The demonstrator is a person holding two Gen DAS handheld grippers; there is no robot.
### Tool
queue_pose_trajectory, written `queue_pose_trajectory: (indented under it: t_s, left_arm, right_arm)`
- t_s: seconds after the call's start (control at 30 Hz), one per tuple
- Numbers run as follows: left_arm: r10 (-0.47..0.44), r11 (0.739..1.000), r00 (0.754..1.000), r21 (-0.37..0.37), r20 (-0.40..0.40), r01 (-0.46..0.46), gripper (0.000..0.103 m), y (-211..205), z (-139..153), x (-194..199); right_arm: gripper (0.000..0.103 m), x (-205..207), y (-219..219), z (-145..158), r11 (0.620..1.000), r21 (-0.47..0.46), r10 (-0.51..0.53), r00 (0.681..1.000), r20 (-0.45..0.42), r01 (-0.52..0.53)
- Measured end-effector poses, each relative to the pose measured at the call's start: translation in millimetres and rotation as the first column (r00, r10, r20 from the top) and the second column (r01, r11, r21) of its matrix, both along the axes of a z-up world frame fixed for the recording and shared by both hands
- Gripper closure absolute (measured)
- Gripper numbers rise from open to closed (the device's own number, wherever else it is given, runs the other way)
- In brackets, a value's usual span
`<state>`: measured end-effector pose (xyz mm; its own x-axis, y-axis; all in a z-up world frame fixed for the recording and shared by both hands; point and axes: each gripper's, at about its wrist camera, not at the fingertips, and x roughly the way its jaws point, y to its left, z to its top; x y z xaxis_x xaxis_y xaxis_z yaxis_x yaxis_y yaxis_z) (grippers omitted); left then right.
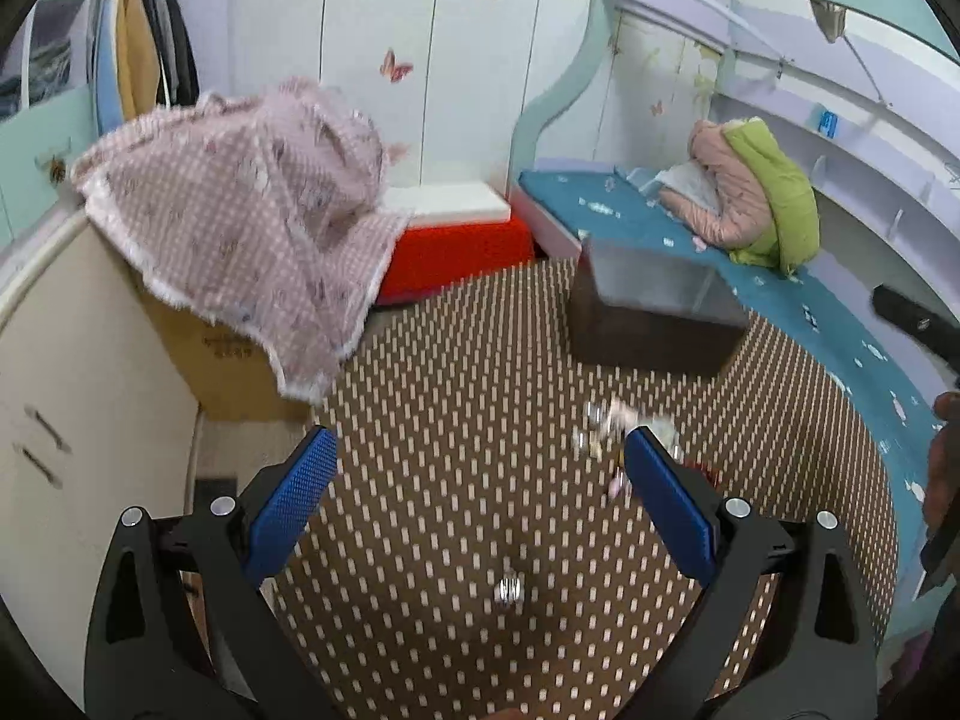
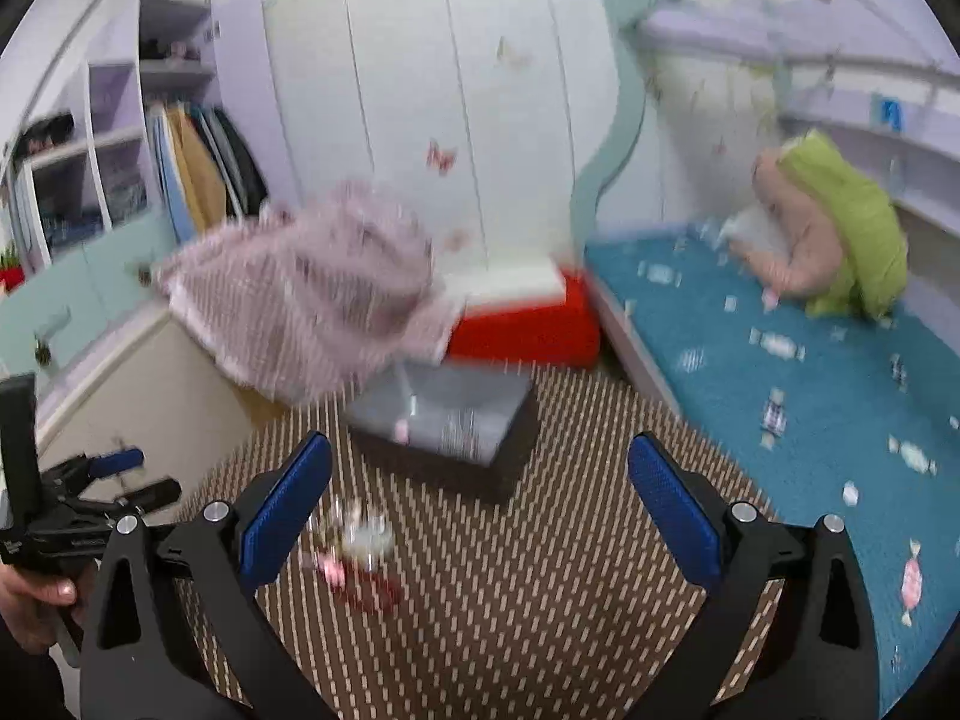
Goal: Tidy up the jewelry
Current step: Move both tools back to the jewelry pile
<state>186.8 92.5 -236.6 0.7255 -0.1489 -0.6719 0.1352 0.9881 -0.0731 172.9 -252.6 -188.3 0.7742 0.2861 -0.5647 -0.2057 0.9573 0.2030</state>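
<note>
A dark box with grey compartments (image 1: 651,312) (image 2: 447,429) stands on the brown patterned table top (image 1: 456,420) (image 2: 540,540). A small heap of jewelry (image 1: 624,426) (image 2: 354,540) lies in front of the box, blurred in both views. One silver piece (image 1: 509,589) lies alone, near the left gripper. My left gripper (image 1: 480,480) hangs open above the table, nothing between its fingers. My right gripper (image 2: 480,492) is open too, with the heap by its left finger. The left gripper (image 2: 114,468) also shows at the right wrist view's left edge, held by a hand.
A pink checked cloth (image 1: 252,222) (image 2: 306,288) drapes over a cardboard box at the table's left. A red and white box (image 1: 462,240) stands behind. A blue bed cover (image 2: 780,372) with pink and green jackets (image 1: 756,198) runs along the right. A white cabinet (image 1: 72,372) is at the left.
</note>
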Motion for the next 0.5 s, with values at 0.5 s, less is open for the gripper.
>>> queue_pose_trajectory:
  t_s: [0.5]
  left_arm:
    - [-0.022, 0.998, 0.992, 0.058, -0.127, 0.03, 0.007, -16, -66, -16]
  right_arm:
    - [0.008, -6, 41, -55, 0.99, -0.076, 0.101, 0.975, -0.196, -0.118]
